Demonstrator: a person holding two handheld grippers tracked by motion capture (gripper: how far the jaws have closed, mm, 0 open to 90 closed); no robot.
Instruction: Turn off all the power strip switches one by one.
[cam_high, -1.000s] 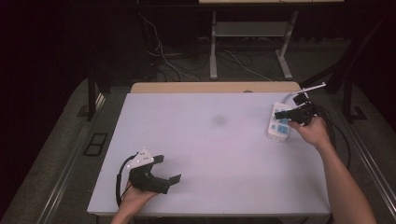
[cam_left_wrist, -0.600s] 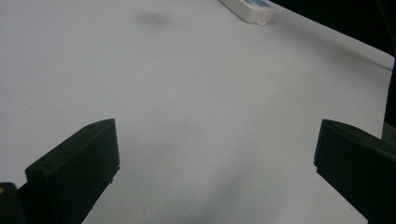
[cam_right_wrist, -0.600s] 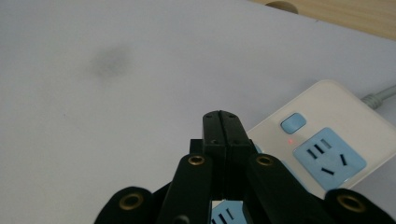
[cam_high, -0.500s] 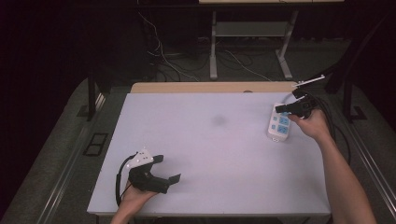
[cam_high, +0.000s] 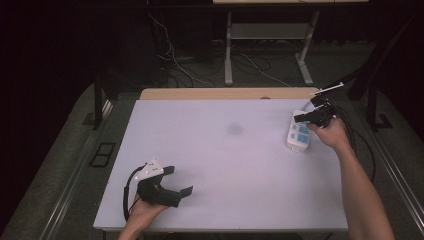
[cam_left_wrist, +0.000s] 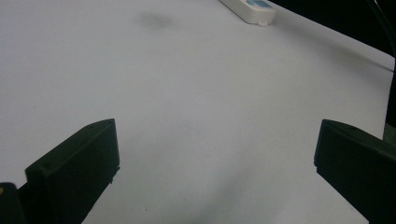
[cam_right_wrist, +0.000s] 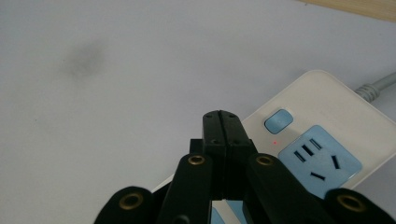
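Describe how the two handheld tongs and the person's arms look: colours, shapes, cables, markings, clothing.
Both tongs are black. The left tongs carry a grey three-cornered plate on top, a black cable looping from the back, and blocky, flat-faced black jaws. The right tongs have linkage arms with brass-coloured pivot rivets and small screw holes at the jaw tips, and a thin pale rod projecting behind. Both forearms are bare, with no sleeves or gloves visible.

The right gripper had its jaws pressed together, hovering over a white power strip. Its blue switch button sat just right of the jaw tips, a blue socket farther right.
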